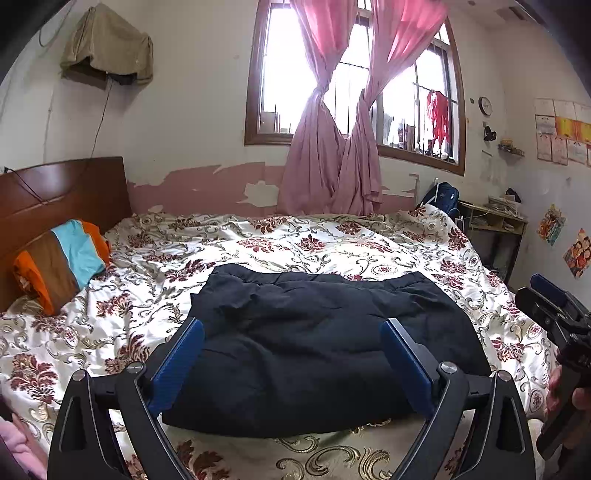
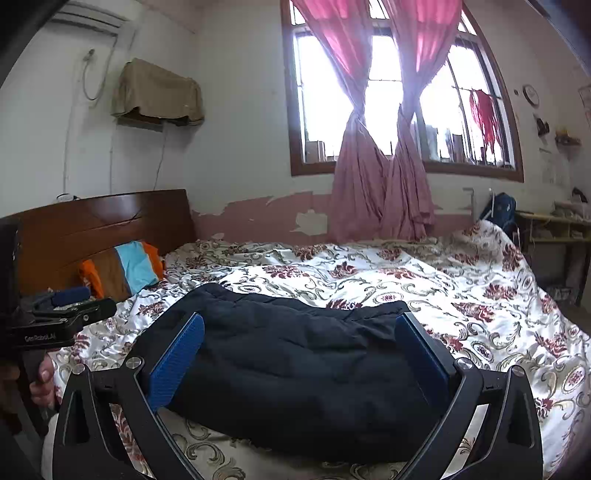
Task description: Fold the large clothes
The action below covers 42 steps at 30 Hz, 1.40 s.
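Bedroom, bed (image 1: pixel 155 258) w/ floral cream/maroon cover takes most of both views. Wooden headboard (image 1: pixel 55 199) at left, striped orange/brown/blue pillow (image 1: pixel 62 262) leaning on it. Far wall has peeling pink paint, arched window (image 1: pixel 354 85) w/ pink curtains (image 1: pixel 328 155) knotted in the middle. Cloth-covered box (image 1: pixel 107 44) on a wall shelf upper left, AC unit (image 2: pixel 88 16) above it in right wrist view. Clock (image 1: pixel 485 105) and paper sheets (image 1: pixel 561 129) on right wall, small desk (image 1: pixel 491 225) + dark backpack (image 1: pixel 441 195) at the bed's far corner.

Dark navy padded garment (image 1: pixel 317 343) lies on the cover near the front edge of the bed, looks already folded into a thick rectangular bundle.

Left gripper (image 1: pixel 291 328): blue pads wide apart, holding nothing; we see the garment between them, but contact we can't tell. Right gripper (image 2: pixel 301 321): same, pads spread wide, nothing clamped, garment framed between them.

Each cam catches the other unit at frame edge, w/ a person's fingers (image 2: pixel 42 384) wrapped round the handle. Writing on the left unit's body in the right wrist view reads roughly "GenRobot.AI", small, not 100% sure. Nothing else legible.
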{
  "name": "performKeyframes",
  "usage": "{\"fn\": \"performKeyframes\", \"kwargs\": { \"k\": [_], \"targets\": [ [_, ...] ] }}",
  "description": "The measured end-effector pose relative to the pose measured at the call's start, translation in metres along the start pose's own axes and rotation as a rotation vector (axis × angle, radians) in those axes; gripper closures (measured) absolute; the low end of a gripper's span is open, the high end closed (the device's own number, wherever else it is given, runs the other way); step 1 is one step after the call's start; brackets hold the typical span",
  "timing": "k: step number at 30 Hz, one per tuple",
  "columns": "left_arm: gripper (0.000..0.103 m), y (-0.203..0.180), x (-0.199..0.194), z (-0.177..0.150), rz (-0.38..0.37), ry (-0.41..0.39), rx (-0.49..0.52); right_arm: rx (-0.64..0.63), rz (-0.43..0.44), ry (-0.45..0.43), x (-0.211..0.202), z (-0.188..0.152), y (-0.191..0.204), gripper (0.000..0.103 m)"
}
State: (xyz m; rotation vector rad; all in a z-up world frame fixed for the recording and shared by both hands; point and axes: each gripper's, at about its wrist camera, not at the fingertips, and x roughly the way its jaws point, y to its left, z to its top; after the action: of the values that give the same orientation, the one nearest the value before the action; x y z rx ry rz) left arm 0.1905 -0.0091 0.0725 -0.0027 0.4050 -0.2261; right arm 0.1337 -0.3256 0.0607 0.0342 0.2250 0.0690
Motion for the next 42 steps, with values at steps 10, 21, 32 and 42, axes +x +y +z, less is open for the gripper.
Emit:
{"fn": "performKeyframes", "kwargs": {
  "k": [10, 21, 32, 42],
  "targets": [
    [0.006, -0.007, -0.020, -0.027, 0.008, -0.033, -0.017, -0.034, -0.011, -0.036, -0.034, -0.017, 0.014, 0.002],
    [0.005, -0.009, -0.036, -0.052, 0.028, -0.044, -0.011, -0.077, -0.041, -0.039, -0.053, -0.037, 0.029, 0.002],
    [0.004, 0.006, -0.045, -0.076, 0.077, -0.021, -0.038, -0.093, -0.017, 0.009, -0.051, -0.061, 0.040, 0.002],
    [0.003, 0.017, -0.045, -0.103, 0.103, 0.038, -0.066, -0.089, -0.035, 0.049, -0.051, -0.079, 0.045, 0.002]
  ]
}}
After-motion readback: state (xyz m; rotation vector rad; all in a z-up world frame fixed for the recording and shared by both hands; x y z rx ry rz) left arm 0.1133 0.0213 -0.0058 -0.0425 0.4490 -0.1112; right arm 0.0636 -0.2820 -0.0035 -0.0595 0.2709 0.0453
